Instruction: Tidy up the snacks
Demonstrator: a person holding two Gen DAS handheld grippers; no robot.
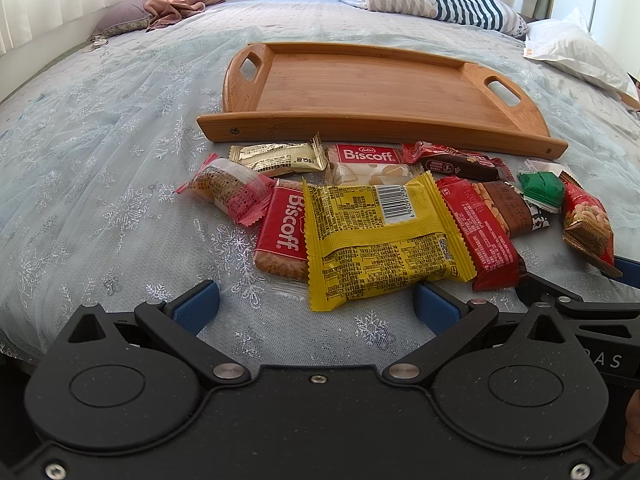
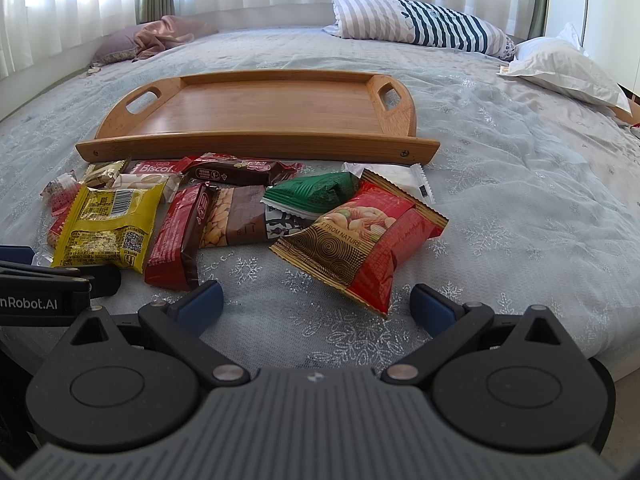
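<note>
- Snacks lie in a loose heap on the bedspread [image 2: 520, 184], just near of the wooden tray [image 1: 360, 80], whose floor is bare.
- Left gripper [image 1: 316, 304] stands wide, holding nothing; the yellow packet [image 1: 380, 236] has its near edge between the blue pads, not clamped.
- Right gripper [image 2: 316, 304] is also spread wide and holds nothing, with the red nut bag [image 2: 360, 240] pointing its near corner into the gap.
- Left of the yellow packet, a Biscoff biscuit [image 1: 280, 232] is partly tucked under it; a pink-wrapped snack [image 1: 228, 192] lies at the heap's left edge.
- Between the two big packets lie a red bar [image 2: 180, 236], a green packet [image 2: 316, 196] and a dark bar [image 2: 240, 172].
- Open bedspread stretches right of the heap and to the left of it.
</note>
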